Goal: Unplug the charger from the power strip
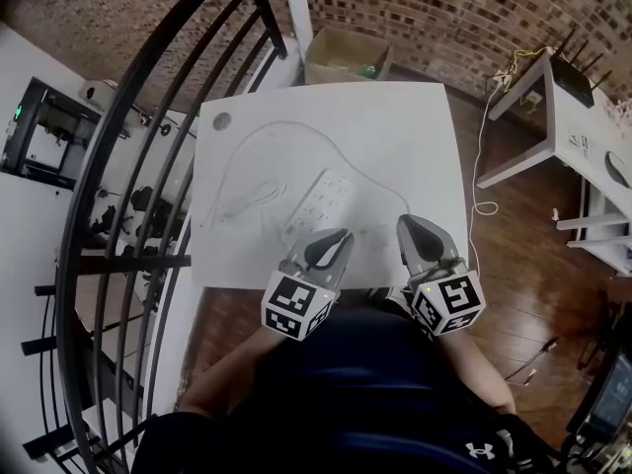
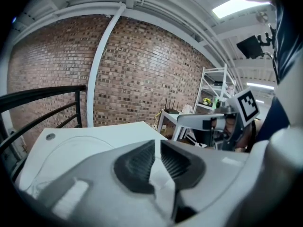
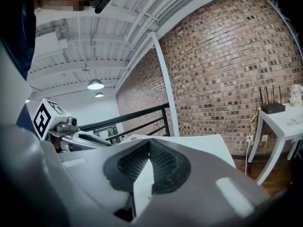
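A white power strip lies flat near the middle of the white table. A thin white cable loops from it across the far half. A pale bundle of cord lies just left of the strip; I cannot make out a charger plug. Both grippers hover at the table's near edge, short of the strip. My left gripper is closed to a thin slit with nothing between the pads. My right gripper has its tips touching and is empty.
A black curved railing runs along the table's left side. A cardboard box stands on the floor behind the table by the brick wall. A white side table with a router is at the right, over wooden floor.
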